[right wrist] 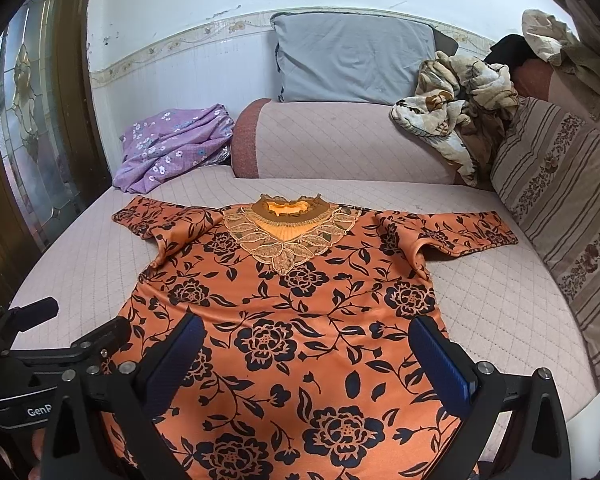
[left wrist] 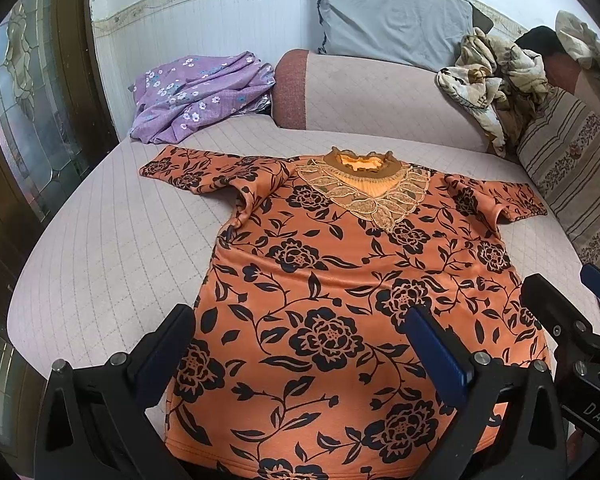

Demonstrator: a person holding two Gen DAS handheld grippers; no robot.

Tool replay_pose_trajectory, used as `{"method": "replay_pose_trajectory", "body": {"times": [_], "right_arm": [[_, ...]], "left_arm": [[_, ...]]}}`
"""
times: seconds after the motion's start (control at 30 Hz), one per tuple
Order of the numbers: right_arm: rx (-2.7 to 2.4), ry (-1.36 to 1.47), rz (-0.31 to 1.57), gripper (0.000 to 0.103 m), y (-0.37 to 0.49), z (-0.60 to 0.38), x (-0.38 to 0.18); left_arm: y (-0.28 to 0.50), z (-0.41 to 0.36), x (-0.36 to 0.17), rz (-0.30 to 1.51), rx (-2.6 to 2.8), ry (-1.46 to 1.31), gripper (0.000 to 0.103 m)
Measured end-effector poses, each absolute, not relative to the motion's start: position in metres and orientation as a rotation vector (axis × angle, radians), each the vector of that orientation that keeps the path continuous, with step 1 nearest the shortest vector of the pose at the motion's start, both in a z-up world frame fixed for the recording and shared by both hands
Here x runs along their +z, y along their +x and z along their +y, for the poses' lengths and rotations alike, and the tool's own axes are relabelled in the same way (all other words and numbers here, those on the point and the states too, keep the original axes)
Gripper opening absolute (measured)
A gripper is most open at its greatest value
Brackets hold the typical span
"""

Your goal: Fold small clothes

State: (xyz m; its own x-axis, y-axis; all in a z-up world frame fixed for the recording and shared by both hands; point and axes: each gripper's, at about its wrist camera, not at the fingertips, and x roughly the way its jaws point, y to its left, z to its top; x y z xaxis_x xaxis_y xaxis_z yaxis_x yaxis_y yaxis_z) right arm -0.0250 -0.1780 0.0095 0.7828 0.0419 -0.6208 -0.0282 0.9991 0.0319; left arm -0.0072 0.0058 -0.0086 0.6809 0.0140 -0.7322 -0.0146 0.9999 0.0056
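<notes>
An orange top with black flowers (left wrist: pixel 332 280) lies spread flat, face up, on the pink quilted bed, collar away from me and both short sleeves out to the sides. It also shows in the right wrist view (right wrist: pixel 292 320). My left gripper (left wrist: pixel 300 328) is open and empty above the top's lower left part. My right gripper (right wrist: pixel 304 336) is open and empty above the lower right part. The right gripper also shows at the right edge of the left wrist view (left wrist: pixel 572 320), and the left gripper at the left edge of the right wrist view (right wrist: pixel 52 344).
A crumpled purple floral cloth (left wrist: pixel 196 96) lies at the back left. A pink bolster (left wrist: pixel 380 96) and grey pillow (left wrist: pixel 392 16) stand behind the top. A cream floral garment (left wrist: pixel 496 80) is heaped at back right beside a striped cushion (left wrist: pixel 572 168). A glass door (left wrist: pixel 32 100) stands left.
</notes>
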Motion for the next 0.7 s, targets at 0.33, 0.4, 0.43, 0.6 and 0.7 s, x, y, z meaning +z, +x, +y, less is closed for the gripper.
{"method": "replay_pose_trajectory", "body": {"times": [0.33,0.4,0.43,0.6,0.7], "right_arm": [[0.04,0.017,0.669,0.103,-0.0207,-0.178,0.0098],[0.04,0.021,0.673,0.103,-0.0201,-0.1781,0.0092],[0.041,0.022,0.674,0.103,-0.0199,-0.1782,0.0082],[0.046,0.018,0.676,0.103,-0.02,-0.1765,0.0065],[0.047,0.017,0.672,0.103,-0.0205,-0.1754,0.0067]], "left_arm": [[-0.0049,0.0058,-0.0104,0.827,0.017,-0.005,0.103],[-0.0047,0.0062,-0.0116,0.828,0.019,-0.006,0.103],[-0.0043,0.0064,-0.0122,0.83,0.02,-0.005,0.103],[-0.0035,0.0063,-0.0127,0.83,0.02,-0.003,0.103],[-0.0029,0.0058,-0.0125,0.831,0.023,-0.003,0.103]]}}
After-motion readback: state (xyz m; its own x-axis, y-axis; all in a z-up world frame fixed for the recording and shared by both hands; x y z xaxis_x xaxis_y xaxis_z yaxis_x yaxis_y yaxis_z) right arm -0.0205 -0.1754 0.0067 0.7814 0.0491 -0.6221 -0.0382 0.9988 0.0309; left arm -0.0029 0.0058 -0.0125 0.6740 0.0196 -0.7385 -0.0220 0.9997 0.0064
